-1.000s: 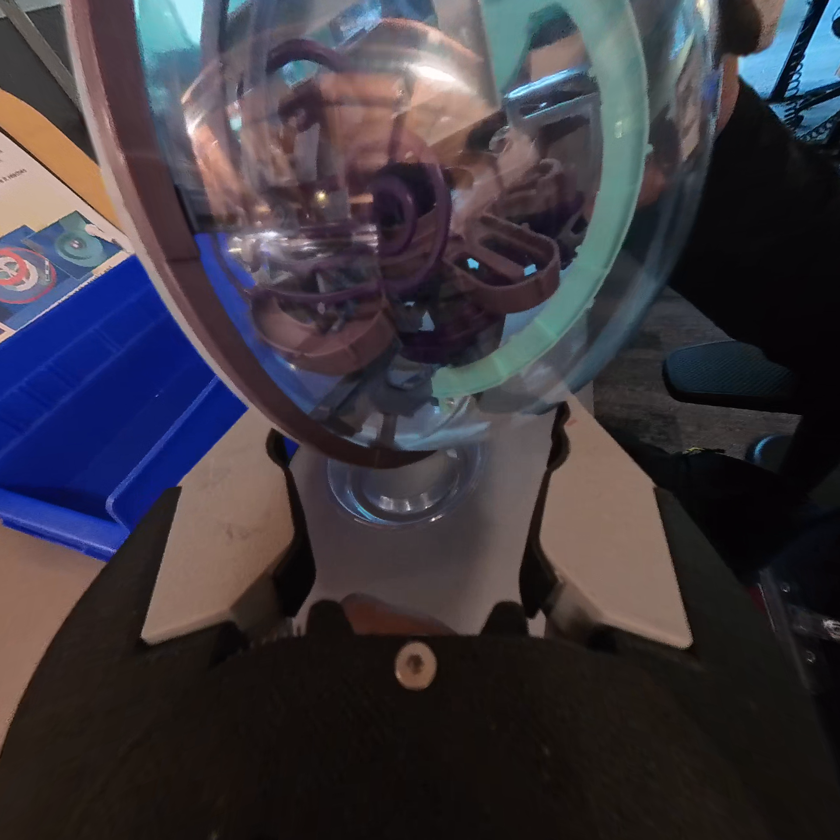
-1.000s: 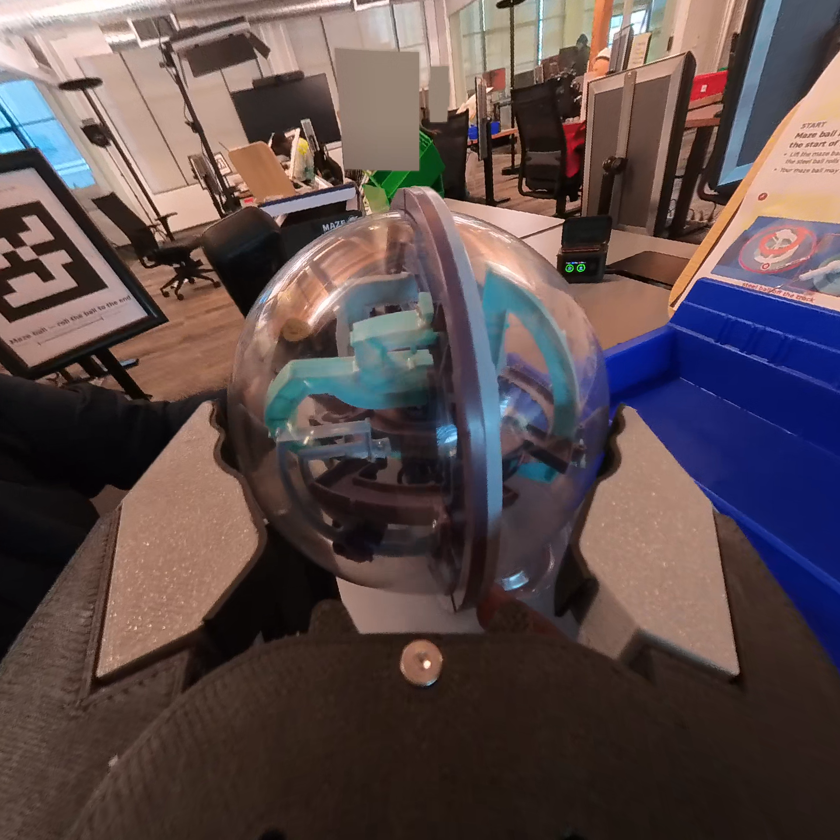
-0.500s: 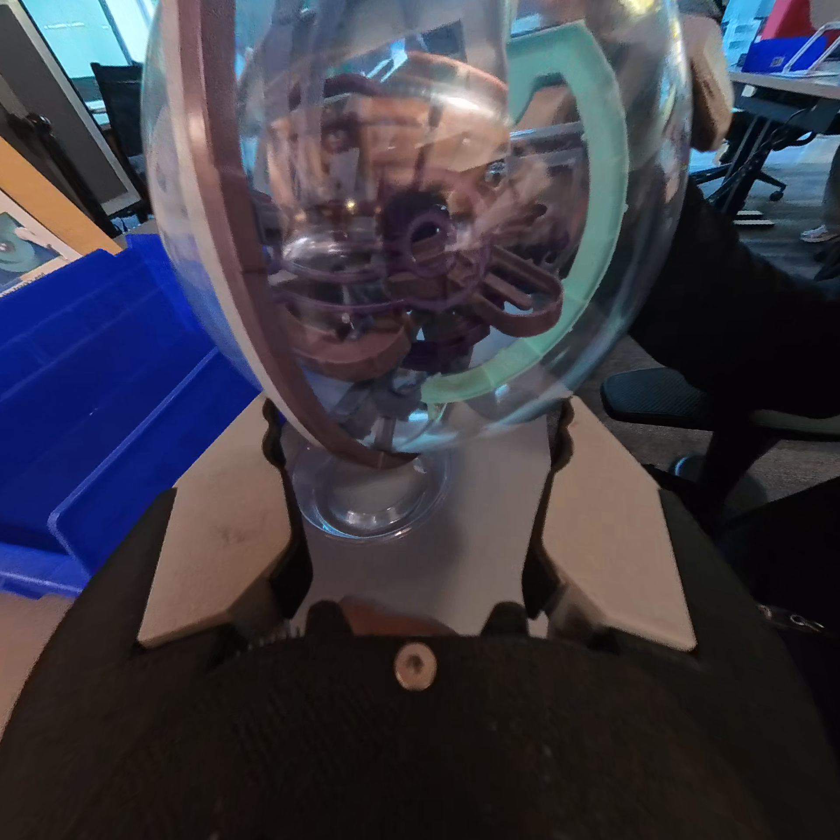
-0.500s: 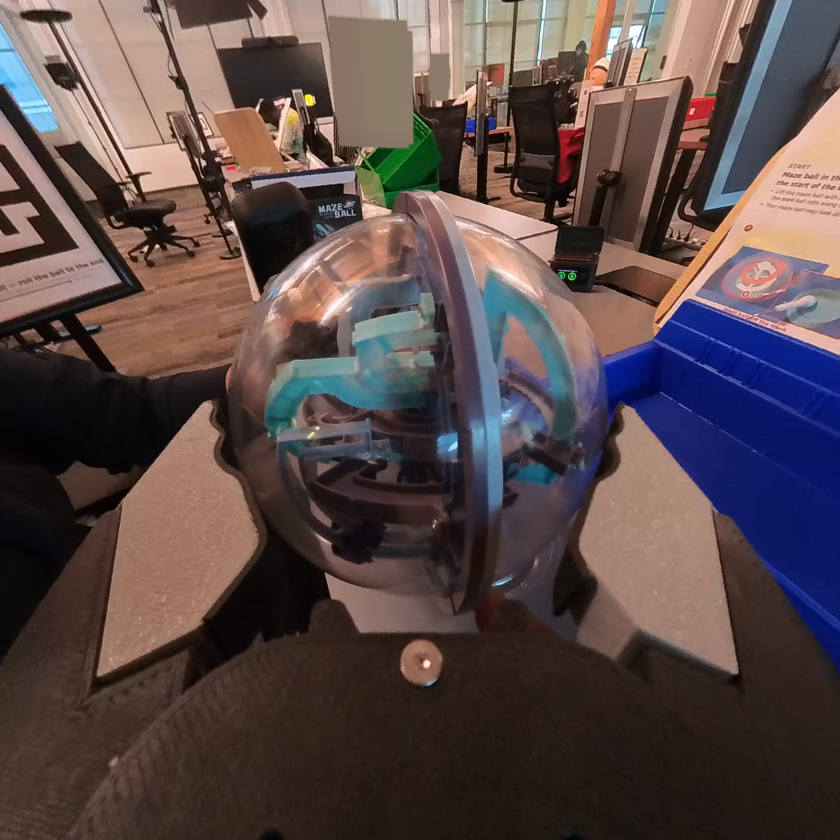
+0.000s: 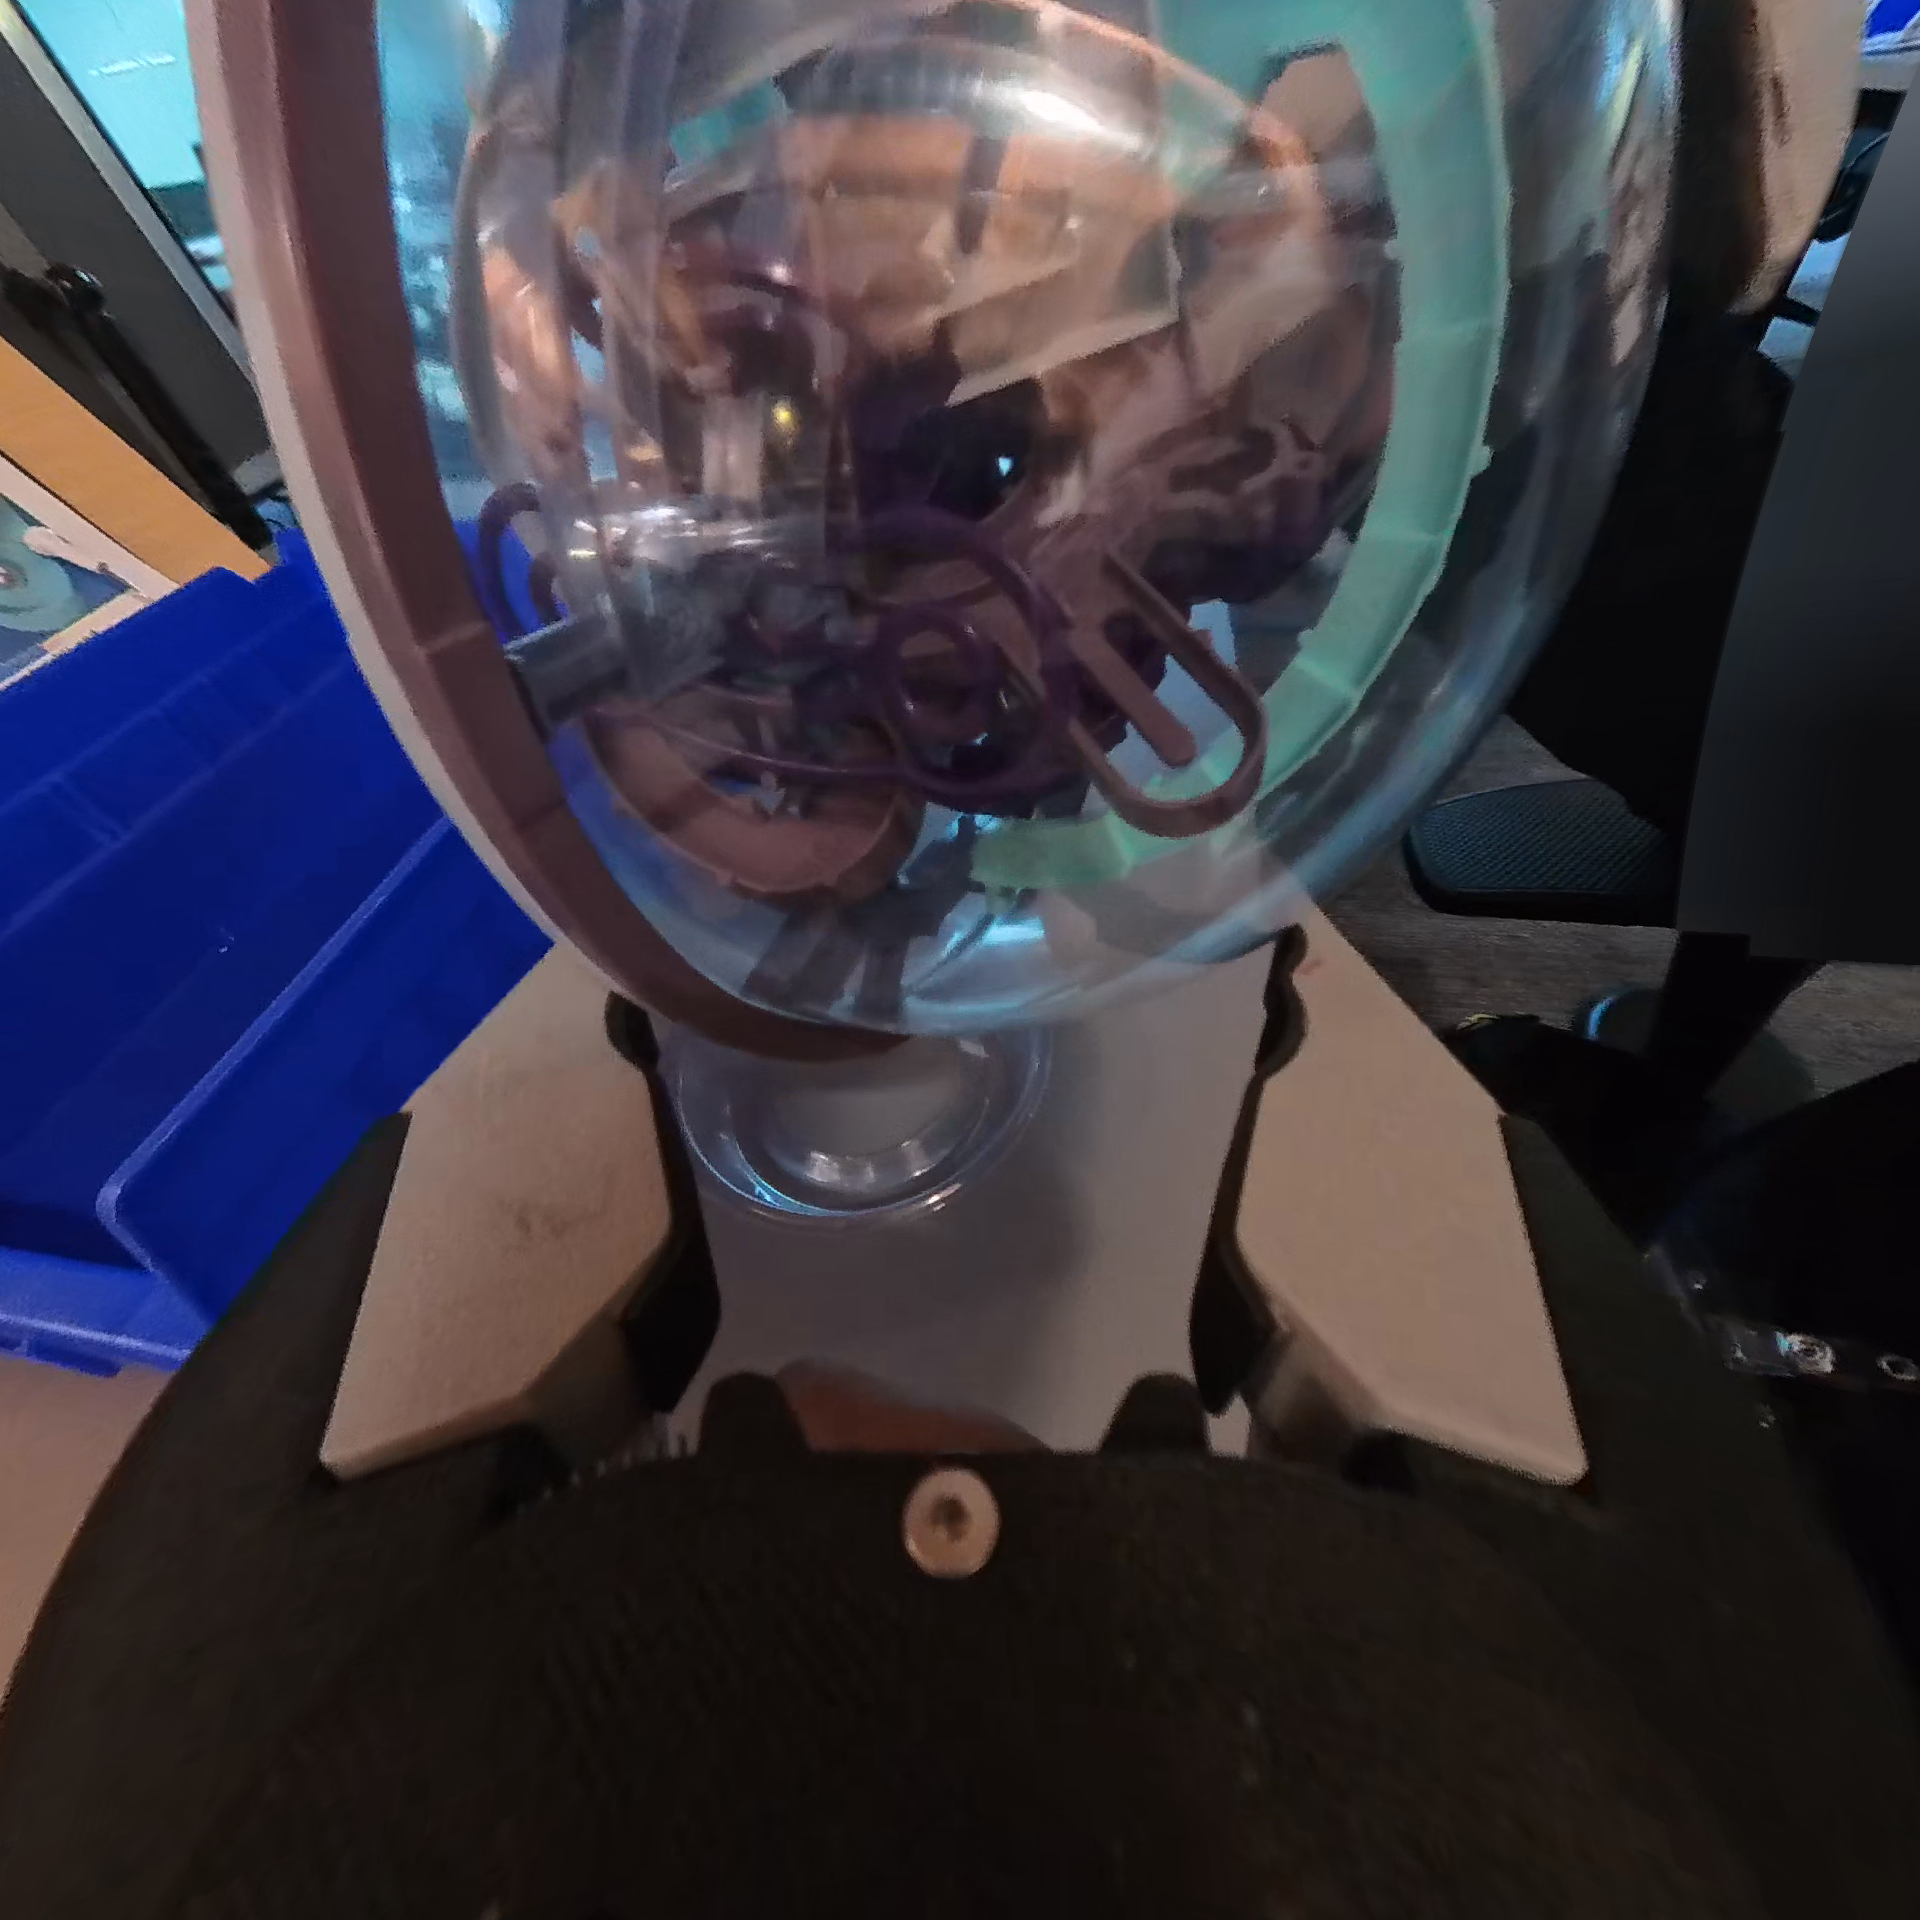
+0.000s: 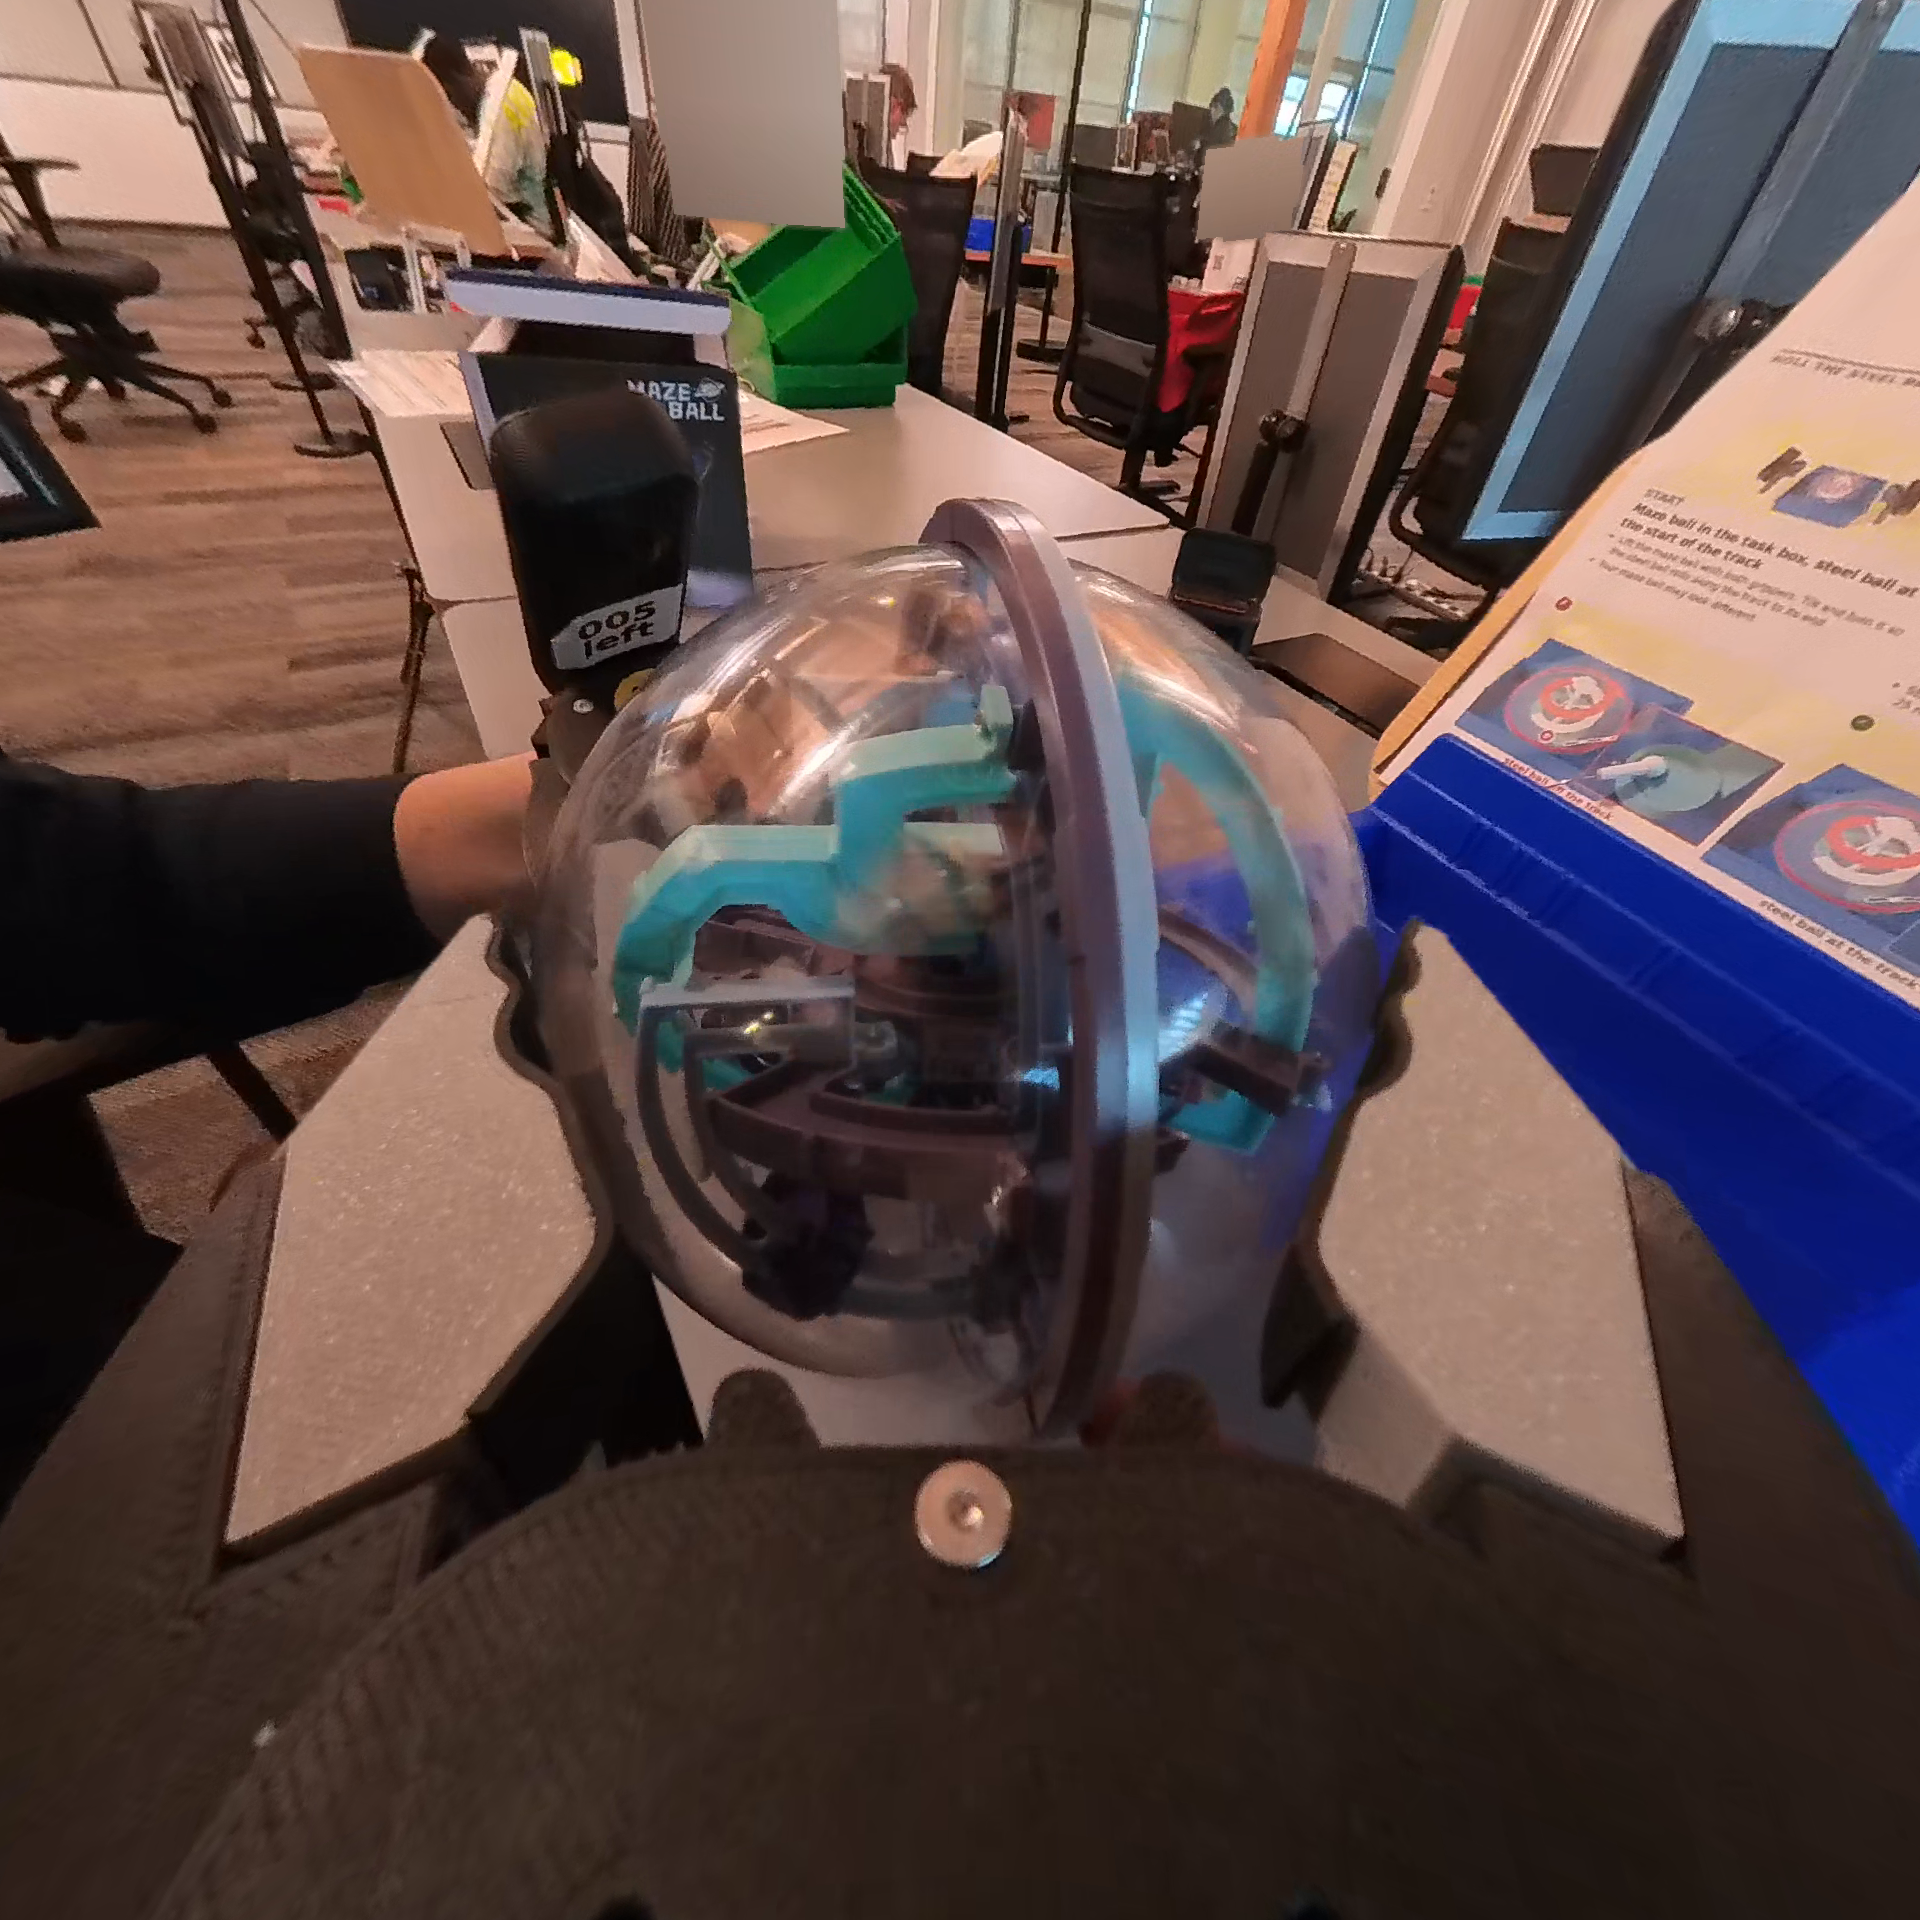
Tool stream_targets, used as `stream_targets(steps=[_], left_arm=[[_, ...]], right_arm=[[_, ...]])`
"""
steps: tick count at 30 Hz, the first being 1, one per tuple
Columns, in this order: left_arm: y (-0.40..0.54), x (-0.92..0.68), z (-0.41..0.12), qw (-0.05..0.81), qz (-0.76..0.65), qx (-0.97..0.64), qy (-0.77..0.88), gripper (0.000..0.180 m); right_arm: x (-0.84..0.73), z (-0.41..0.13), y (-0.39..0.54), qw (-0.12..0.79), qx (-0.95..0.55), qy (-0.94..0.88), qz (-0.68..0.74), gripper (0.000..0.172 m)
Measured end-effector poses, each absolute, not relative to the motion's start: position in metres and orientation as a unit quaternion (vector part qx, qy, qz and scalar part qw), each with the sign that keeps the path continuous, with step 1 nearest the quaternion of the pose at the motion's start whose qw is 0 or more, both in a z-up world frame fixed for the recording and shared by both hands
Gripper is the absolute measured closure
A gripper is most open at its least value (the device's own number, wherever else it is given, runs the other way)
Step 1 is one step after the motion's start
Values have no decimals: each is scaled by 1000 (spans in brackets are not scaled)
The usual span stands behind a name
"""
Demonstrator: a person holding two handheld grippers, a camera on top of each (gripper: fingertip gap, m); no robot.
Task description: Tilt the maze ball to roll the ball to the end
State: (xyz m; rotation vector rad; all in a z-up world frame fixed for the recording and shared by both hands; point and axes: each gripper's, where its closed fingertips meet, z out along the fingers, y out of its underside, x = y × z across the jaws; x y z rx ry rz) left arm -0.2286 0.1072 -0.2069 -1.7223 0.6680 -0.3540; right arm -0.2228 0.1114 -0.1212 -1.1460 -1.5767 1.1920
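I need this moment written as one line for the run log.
stage: tilting | maze ball: off the table, clamped by right tongs | left tongs: at its clear foot | steel ball: not seen | blue bin: beside

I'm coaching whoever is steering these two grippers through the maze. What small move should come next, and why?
Probably pause and hold the maze ball level. It is lifted beside the blue bin, clamped by the right gripper, its tracks blurred. I cannot spot the small steel ball, so find it before tilting more.
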Motion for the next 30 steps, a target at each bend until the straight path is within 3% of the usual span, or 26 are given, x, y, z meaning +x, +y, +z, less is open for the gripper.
stream_targets(steps=[30], left_arm=[[119, -256, -201, 620, 90, -707, 328, 58]], right_arm=[[-223, -142, 112, 522, -325, -702, 359, 16]])
